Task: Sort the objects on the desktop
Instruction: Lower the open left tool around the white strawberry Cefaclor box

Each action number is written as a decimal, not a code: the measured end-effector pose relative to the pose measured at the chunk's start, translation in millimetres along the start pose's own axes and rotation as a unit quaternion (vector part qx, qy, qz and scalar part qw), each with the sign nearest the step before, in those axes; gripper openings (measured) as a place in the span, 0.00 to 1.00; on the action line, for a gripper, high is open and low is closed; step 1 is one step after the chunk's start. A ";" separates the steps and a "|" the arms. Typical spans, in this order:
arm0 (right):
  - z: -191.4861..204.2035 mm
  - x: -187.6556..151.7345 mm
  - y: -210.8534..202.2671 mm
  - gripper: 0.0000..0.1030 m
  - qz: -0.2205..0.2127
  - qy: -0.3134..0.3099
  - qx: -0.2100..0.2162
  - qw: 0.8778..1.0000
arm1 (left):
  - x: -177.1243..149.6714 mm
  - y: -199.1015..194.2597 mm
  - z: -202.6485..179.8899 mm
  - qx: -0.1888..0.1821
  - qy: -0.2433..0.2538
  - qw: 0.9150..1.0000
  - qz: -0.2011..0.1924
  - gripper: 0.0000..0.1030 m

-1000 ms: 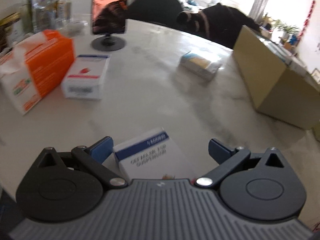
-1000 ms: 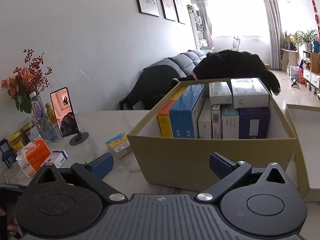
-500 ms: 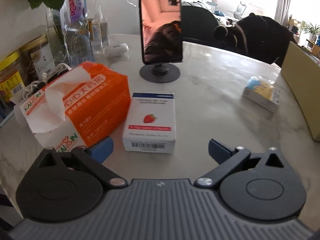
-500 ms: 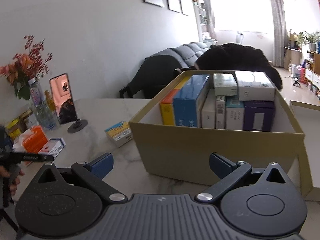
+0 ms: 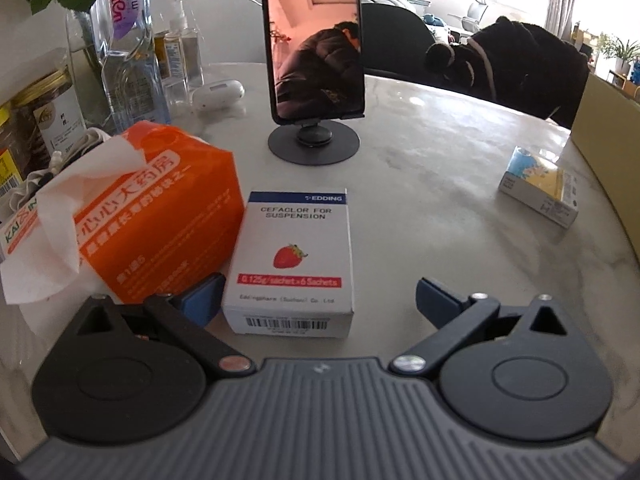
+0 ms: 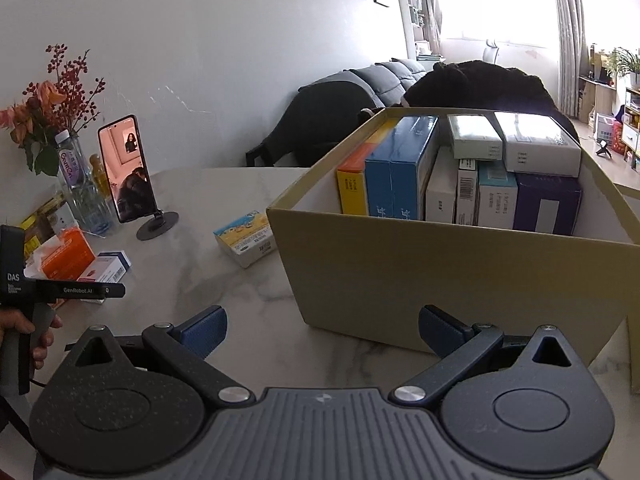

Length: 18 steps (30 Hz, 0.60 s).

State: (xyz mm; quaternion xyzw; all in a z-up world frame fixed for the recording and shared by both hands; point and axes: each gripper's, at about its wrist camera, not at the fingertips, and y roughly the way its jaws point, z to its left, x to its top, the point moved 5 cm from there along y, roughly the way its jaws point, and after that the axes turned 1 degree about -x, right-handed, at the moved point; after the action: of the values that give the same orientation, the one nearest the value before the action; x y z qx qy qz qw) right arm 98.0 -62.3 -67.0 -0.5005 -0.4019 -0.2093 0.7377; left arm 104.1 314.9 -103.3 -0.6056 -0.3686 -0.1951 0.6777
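A white medicine box with a strawberry picture (image 5: 290,264) lies flat on the marble table (image 5: 420,168). Its near end sits between the fingers of my open left gripper (image 5: 320,300), right against the left finger and well apart from the right one. A blue-and-yellow box (image 5: 540,192) lies further right, beside the cardboard box (image 6: 440,276), which holds several upright medicine boxes. My right gripper (image 6: 322,328) hovers open with nothing in it in front of that cardboard box. In the right wrist view the left gripper (image 6: 80,291) reaches the white box (image 6: 106,270).
An orange tissue pack (image 5: 160,216) touches the white box's left side. Behind stand a phone on a round stand (image 5: 316,60), a water bottle with flowers (image 5: 128,40), small bottles, a white earbud case (image 5: 218,94) and jars (image 5: 36,120). A hand (image 6: 24,328) holds the left gripper.
My left gripper swung left and closed in on the strawberry box, now between its open fingers. The blue-striped box under it one second ago is out of view. The right gripper barely shifted.
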 end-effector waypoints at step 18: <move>-2.2 -10.1 14.0 0.99 0.022 0.013 -0.002 1.000 | 9.0 4.9 5.5 -0.007 -0.005 1.000 0.001 0.76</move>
State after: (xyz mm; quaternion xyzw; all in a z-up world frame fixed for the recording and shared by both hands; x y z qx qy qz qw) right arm 102.9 -59.5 -83.4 -0.5079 -0.3806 -0.1999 0.7465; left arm 112.0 322.8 -100.0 -0.6115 -0.3701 -0.1939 0.6719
